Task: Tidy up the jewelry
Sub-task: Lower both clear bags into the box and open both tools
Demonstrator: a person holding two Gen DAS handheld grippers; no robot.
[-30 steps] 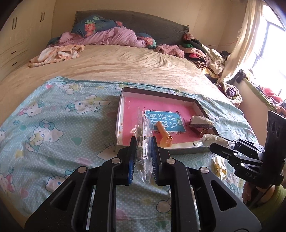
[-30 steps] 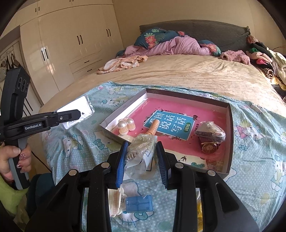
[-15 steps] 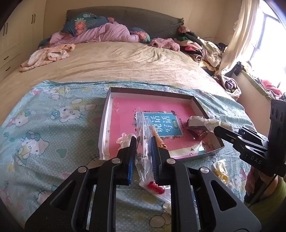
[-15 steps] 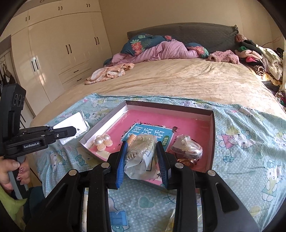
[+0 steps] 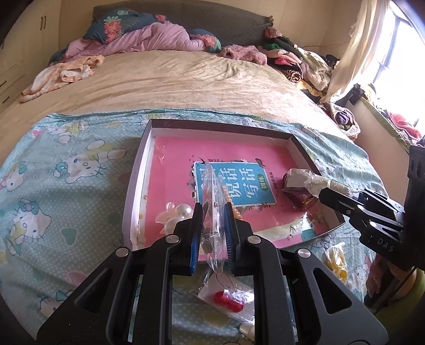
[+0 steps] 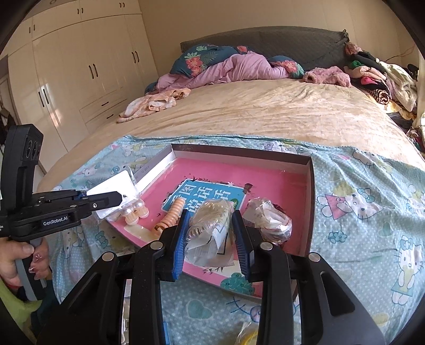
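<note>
Bedroom: beige-covered bed (image 5: 172, 85) with a blue cat-print sheet (image 5: 66, 185) spread over its near end; cream wardrobe (image 6: 66, 79) fills the upper left of the right wrist view.
Loose packets: at the bottom of the left wrist view, a clear bag with a red bead piece (image 5: 228, 300) lies on the sheet; a yellow item (image 5: 336, 261) lies lower right.
Left tool (image 5: 212, 225): clamped on a thin clear plastic bag (image 5: 212, 191) seen edge-on, over the near edge of the box; in the right wrist view it shows white and flat at centre left.
Right tool (image 6: 211, 231): pressed tight on a crumpled clear bag of gold-coloured jewelry (image 6: 212, 223), above the box's near edge.
Box (image 5: 217, 127): shallow cardboard tray, centre frame, with a pink liner and a blue printed label (image 5: 239, 183).
Inside the box, near left: pearl hair clip (image 5: 176, 215), just beside a peach bead bracelet (image 6: 171, 215).
Inside the box, right: another bagged jewelry piece (image 6: 268, 223), touching the right wall.
Far end: purple quilt (image 5: 148, 39) and floral pillows against a grey headboard (image 5: 212, 18); clothes pile (image 5: 297, 61) upper right.
Person: hand (image 6: 18, 257) on the left tool's handle, lower left.
</note>
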